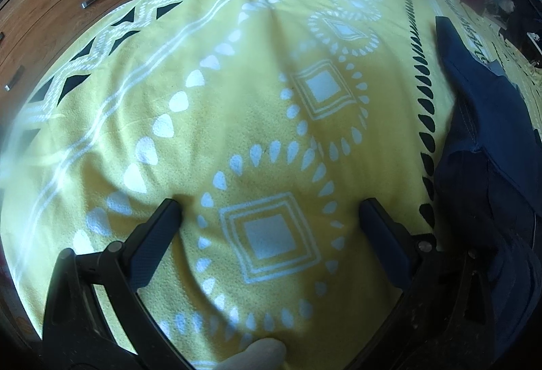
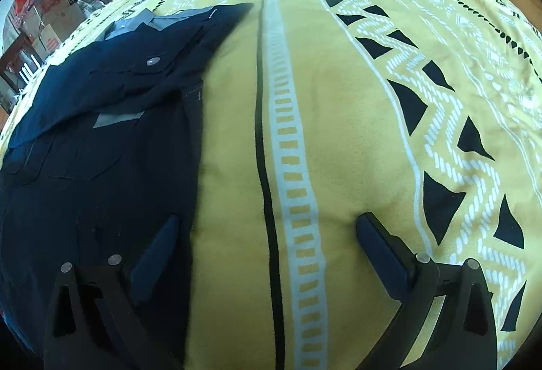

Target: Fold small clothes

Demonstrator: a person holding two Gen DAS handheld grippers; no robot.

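Note:
A dark navy garment (image 2: 101,132) with grey trim and a metal snap lies spread on a yellow patterned blanket (image 2: 338,99). In the right wrist view it fills the left side. My right gripper (image 2: 267,221) is open and empty, its left finger over the garment's right edge and its right finger over bare blanket. In the left wrist view the garment (image 1: 484,149) lies along the right edge. My left gripper (image 1: 271,205) is open and empty above the blanket, to the left of the garment.
A wooden chest of drawers (image 1: 50,14) stands beyond the blanket's far left edge. Cardboard boxes and clutter (image 2: 50,17) sit past the blanket in the right wrist view. A fingertip (image 1: 257,353) shows at the bottom of the left wrist view.

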